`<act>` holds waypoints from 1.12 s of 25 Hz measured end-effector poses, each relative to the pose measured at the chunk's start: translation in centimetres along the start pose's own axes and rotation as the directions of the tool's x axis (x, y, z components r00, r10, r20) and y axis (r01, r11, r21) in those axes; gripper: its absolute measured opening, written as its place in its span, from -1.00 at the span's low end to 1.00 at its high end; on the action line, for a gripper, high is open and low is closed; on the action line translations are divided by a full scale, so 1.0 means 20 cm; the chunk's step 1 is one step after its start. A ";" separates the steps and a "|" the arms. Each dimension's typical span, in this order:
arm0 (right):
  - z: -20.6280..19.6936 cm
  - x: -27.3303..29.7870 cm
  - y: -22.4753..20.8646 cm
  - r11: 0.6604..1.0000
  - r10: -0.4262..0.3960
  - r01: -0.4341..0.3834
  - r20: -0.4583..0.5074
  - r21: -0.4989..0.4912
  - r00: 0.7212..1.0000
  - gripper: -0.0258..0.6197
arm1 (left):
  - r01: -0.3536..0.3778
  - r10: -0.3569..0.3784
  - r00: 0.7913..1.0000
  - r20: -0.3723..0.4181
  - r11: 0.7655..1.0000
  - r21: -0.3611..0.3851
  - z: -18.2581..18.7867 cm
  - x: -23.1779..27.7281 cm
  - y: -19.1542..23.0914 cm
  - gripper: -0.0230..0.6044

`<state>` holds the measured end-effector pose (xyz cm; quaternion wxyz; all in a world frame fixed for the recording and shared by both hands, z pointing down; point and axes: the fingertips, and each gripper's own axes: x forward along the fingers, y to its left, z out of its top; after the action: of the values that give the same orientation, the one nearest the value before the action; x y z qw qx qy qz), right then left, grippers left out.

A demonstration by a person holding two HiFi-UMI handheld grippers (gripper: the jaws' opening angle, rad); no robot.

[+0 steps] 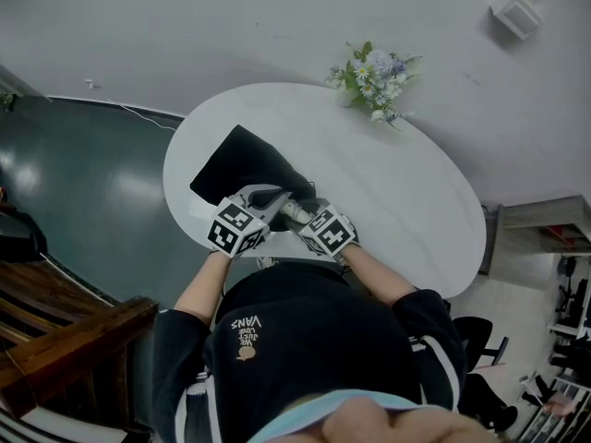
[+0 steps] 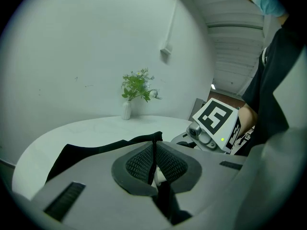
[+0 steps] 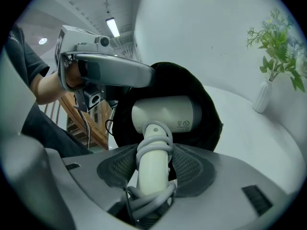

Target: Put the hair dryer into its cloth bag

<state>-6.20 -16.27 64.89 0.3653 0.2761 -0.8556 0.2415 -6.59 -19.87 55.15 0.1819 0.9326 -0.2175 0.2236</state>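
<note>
**Hair dryer at bag mouth; both tongs engaged**

The white hair dryer point(image 3: 165, 114) sits with its barrel in the open mouth of the black cloth bag point(image 3: 201, 87), and its cord is wound round the handle. The right tongs point(image 3: 154, 164) are clamped on that handle. The left tongs point(image 2: 154, 159) are closed on the bag's rim, pinching black fabric between the pads. The bag lies on the white oval table point(image 1: 397, 192), towards the person's side. A vase of flowers point(image 1: 374, 79) stands at the far edge, well apart.
</note>
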 end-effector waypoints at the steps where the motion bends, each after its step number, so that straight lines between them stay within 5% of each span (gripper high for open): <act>1: 0.01 0.01 0.00 1.000 0.000 0.000 -0.004 -0.001 1.000 -0.22 | 0.011 -0.011 1.000 0.003 1.000 -0.004 0.00 0.00 -0.01 -0.82; 17: 0.20 0.01 0.00 0.991 0.079 -0.087 0.077 0.104 0.994 -0.22 | 0.087 -0.081 0.995 0.058 0.991 -0.104 -0.02 -0.06 -0.04 -0.82; 28: 0.21 0.06 0.00 0.985 0.085 -0.097 0.088 0.143 0.992 -0.22 | 0.185 -0.154 0.977 0.146 0.956 -0.230 0.03 -0.05 -0.12 -0.82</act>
<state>-8.91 -19.26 63.28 0.2975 0.2722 -0.8614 0.3089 -6.10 -17.77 53.62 0.2985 0.9309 -0.1733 0.1195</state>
